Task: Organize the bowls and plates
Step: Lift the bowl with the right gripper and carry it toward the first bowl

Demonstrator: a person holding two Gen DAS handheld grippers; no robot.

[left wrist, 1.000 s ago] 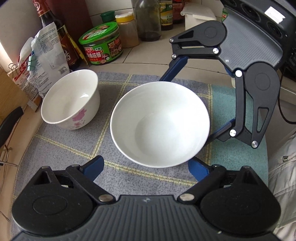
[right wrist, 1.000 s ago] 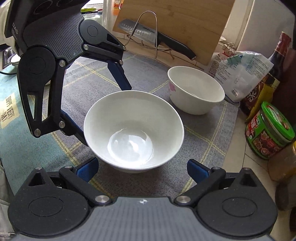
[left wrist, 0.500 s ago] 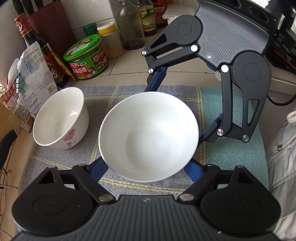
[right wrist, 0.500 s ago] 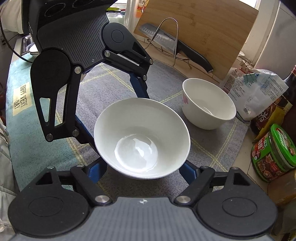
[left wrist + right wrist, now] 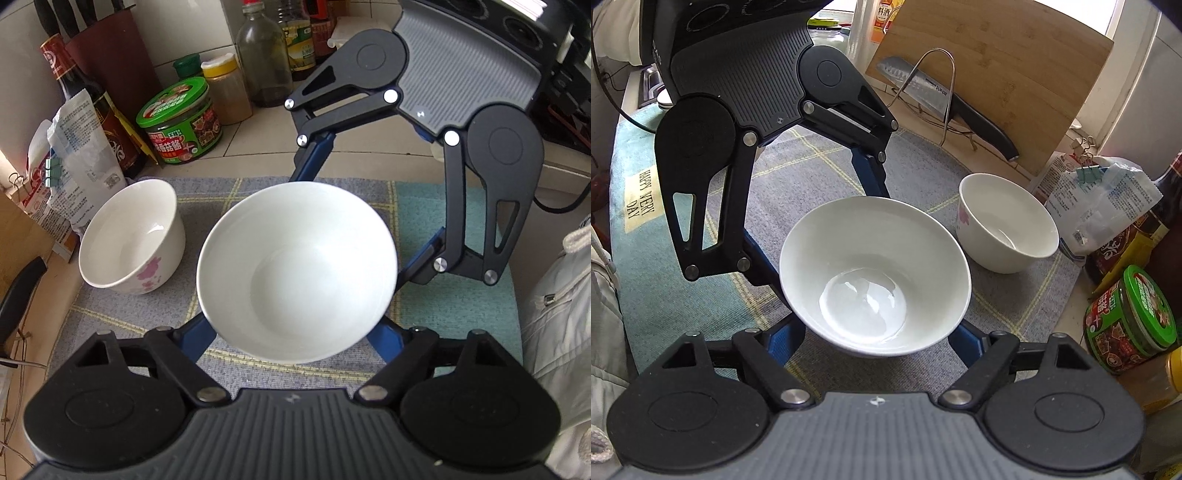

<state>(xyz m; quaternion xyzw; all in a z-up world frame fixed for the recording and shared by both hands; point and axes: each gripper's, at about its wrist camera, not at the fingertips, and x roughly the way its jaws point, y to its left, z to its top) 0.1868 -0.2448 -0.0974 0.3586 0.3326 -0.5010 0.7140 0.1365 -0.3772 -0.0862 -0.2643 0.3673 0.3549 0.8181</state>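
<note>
A plain white wide bowl is held above the grey mat, cradled between both grippers from opposite sides. My left gripper has its blue fingers spread under the bowl's near side. My right gripper does the same from the other side; the bowl shows there too. Each gripper appears across the bowl in the other's view, the right one and the left one. The fingertips are hidden under the bowl. A smaller white bowl with pink flowers stands on the mat to the side.
A grey checked mat and a teal towel cover the counter. A green-lidded jar, sauce bottles, a paper bag stand behind. A cutting board and a knife on a wire rack lean nearby.
Both grippers have closed in under the wide bowl and lifted it off the mat, carrying it up and slightly toward the flowered bowl.
</note>
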